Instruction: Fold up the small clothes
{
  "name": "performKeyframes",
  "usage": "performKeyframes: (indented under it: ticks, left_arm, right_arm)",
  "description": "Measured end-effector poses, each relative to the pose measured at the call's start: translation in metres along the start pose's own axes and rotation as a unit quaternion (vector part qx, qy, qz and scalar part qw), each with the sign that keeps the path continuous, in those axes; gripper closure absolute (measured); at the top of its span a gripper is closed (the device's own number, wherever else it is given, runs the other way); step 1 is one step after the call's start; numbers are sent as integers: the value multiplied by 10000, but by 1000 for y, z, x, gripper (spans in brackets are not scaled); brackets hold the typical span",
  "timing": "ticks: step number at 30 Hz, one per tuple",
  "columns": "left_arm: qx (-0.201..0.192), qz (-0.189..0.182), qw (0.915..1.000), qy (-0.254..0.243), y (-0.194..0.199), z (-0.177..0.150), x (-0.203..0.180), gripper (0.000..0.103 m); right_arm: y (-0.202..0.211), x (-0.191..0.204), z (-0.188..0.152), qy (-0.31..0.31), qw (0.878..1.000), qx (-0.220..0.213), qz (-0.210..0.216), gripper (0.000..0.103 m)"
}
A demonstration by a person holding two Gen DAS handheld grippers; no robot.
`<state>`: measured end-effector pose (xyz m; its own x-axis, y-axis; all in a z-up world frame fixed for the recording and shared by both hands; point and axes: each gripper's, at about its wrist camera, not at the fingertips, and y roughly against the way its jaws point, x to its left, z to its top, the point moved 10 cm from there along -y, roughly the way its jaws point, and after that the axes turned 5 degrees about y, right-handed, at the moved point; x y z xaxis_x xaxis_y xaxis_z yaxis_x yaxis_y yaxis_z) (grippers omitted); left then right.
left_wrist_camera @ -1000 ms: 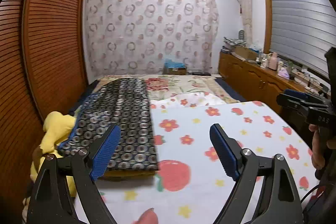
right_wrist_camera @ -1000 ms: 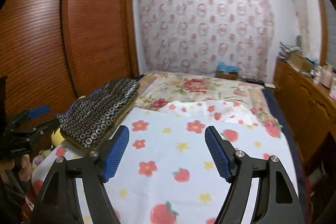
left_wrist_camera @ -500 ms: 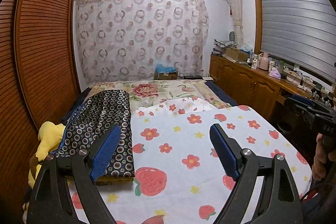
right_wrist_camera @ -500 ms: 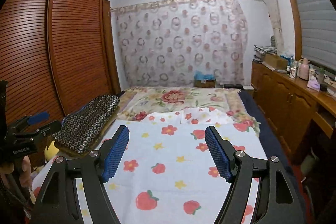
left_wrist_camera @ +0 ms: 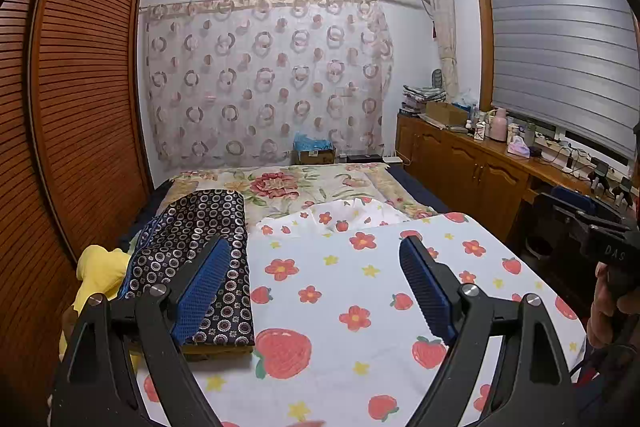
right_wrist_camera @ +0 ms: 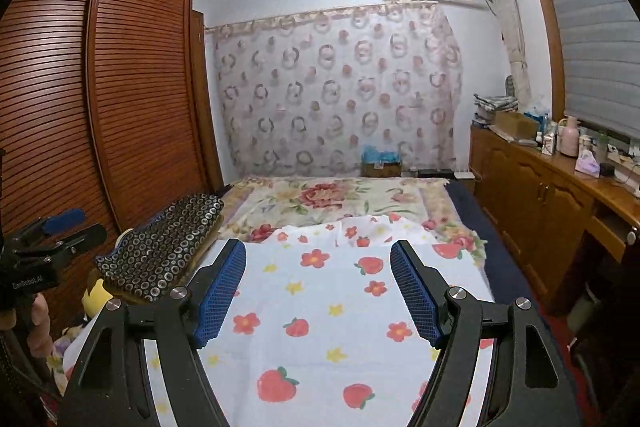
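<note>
1. Bedroom: bed under a white strawberry-and-flower sheet, louvred wooden wardrobe on the left, ring-patterned curtain behind.
2. Dark circle-patterned garment lying folded along the sheet's left edge, beside a yellow plush toy; wooden sideboard with bottles on the right.
3. "DAS" legible on the other tool's body.
4. Left gripper spread wide, empty, above the sheet.
5. Right gripper likewise wide, holding nothing, touching nothing.
</note>
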<state>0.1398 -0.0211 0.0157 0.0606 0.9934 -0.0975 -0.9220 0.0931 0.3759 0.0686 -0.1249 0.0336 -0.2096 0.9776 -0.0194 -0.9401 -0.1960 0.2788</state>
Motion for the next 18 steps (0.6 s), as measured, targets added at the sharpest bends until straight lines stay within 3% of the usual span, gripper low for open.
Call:
performKeyframes:
  ticks: [18]
  left_arm:
    - [2,-6,10000,2,1,0,1,16]
  right_arm:
    - [-3,-10,-4,11,10000,27,10,26]
